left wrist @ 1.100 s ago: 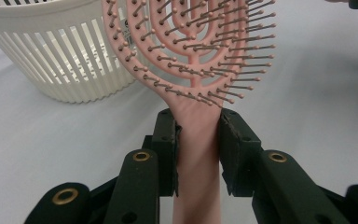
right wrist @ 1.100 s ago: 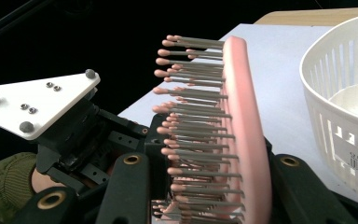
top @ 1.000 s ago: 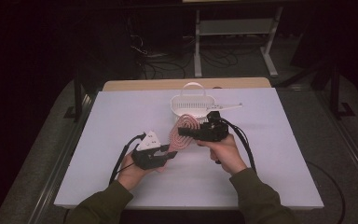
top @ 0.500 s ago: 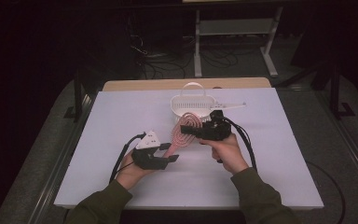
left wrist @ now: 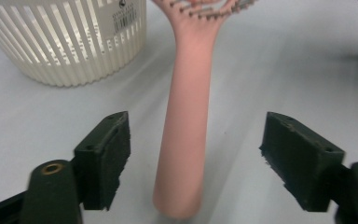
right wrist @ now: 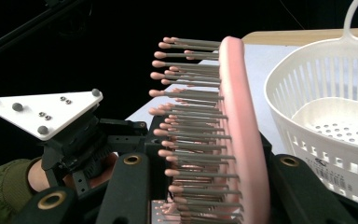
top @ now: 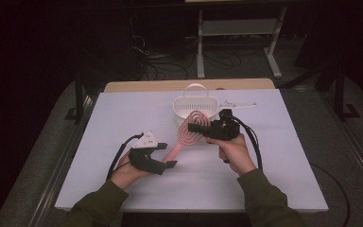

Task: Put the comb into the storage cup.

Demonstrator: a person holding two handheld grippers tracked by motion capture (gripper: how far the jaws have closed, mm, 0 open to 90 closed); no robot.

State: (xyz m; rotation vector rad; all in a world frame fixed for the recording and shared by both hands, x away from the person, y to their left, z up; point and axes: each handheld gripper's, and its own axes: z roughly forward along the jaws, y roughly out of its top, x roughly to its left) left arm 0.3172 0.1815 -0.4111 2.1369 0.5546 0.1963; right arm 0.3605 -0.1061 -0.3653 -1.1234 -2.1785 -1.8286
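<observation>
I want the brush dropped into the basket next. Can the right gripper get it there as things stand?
Probably yes. The right gripper is shut on the brush head, beside the basket with its top open. The left gripper has just been opening, its jaws clear of the handle.

This looks like a lab or recording studio: a white-topped work table (top: 123, 118) stands on grey carpet, with loose black cables (top: 165, 66) and a grey metal equipment stand (top: 236, 28) behind the table in a darkened room.
</observation>
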